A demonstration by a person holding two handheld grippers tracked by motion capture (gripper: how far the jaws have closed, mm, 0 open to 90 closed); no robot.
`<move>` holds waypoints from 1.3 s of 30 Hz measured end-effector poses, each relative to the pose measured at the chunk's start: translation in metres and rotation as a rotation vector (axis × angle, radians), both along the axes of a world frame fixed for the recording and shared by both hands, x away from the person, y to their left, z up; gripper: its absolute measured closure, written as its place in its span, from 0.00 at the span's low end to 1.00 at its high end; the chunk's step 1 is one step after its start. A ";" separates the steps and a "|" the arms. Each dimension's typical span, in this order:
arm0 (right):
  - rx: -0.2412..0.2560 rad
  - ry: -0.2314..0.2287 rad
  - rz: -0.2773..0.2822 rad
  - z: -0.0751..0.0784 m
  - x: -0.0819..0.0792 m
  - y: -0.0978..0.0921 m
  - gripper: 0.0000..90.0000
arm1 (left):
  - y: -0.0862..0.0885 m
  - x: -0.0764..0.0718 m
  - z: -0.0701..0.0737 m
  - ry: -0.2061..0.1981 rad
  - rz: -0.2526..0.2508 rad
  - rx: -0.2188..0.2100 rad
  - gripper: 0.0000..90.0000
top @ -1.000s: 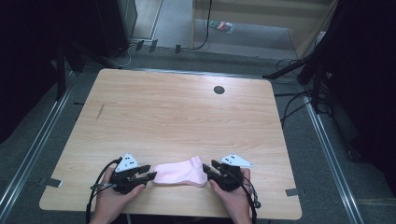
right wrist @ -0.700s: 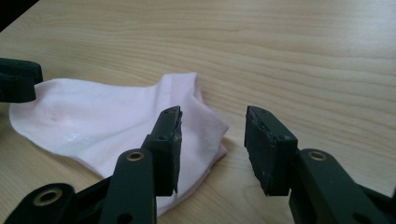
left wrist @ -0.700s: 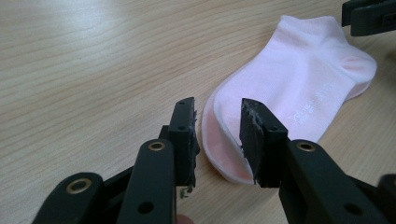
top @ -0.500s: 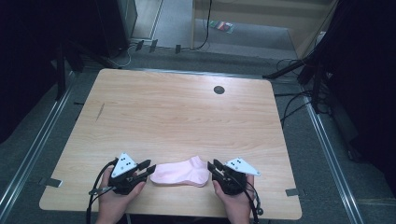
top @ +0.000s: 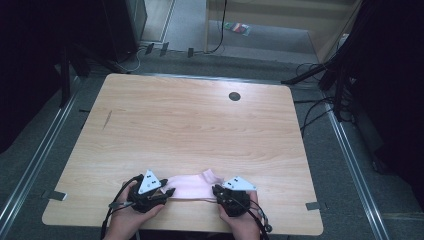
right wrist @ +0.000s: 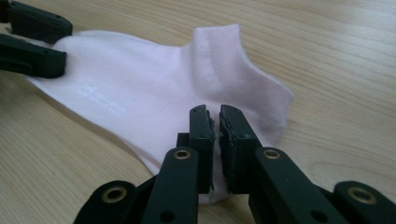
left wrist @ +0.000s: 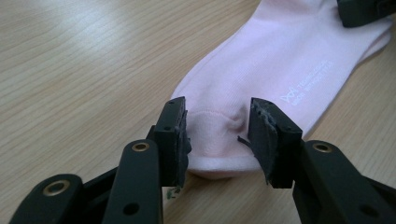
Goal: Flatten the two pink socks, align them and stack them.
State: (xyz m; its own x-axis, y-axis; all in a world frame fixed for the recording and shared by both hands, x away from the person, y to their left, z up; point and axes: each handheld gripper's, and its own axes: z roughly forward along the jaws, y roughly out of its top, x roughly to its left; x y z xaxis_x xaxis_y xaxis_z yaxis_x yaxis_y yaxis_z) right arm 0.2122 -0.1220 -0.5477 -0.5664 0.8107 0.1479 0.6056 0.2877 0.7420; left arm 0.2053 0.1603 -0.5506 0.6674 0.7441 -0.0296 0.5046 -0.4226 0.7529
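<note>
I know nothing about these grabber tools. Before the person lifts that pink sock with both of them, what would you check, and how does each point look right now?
1. Right gripper shut on the sock: ok, its fingers are pinched on the heel end.
2. Left gripper shut on the toe end: not ok, its fingers stand apart around the fabric.
3. Sock lying flat on the table: ok, apart from a small pucker between the left fingers.
4. A gripper at each end of the sock: ok.
5. Firmness of the right grip: cannot tell.
</note>
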 end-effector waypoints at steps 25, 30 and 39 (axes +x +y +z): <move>0.107 0.006 -0.112 -0.005 0.024 -0.016 0.77 | 0.002 0.002 -0.003 -0.032 -0.013 -0.002 0.59; 0.161 -0.032 -0.095 0.001 0.024 -0.022 0.62 | 0.009 0.003 -0.002 -0.003 -0.048 -0.075 0.49; 0.216 -0.106 -0.113 0.021 0.029 -0.048 0.24 | 0.032 0.004 0.008 -0.069 0.053 -0.194 0.12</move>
State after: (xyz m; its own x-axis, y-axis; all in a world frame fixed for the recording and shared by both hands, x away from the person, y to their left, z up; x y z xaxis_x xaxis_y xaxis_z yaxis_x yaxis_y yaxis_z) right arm 0.2410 -0.1699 -0.5271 -0.4956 0.8258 0.2690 0.5402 0.0506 0.8400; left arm 0.2090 0.1919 -0.5427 0.6331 0.7628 -0.1316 0.4666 -0.2404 0.8512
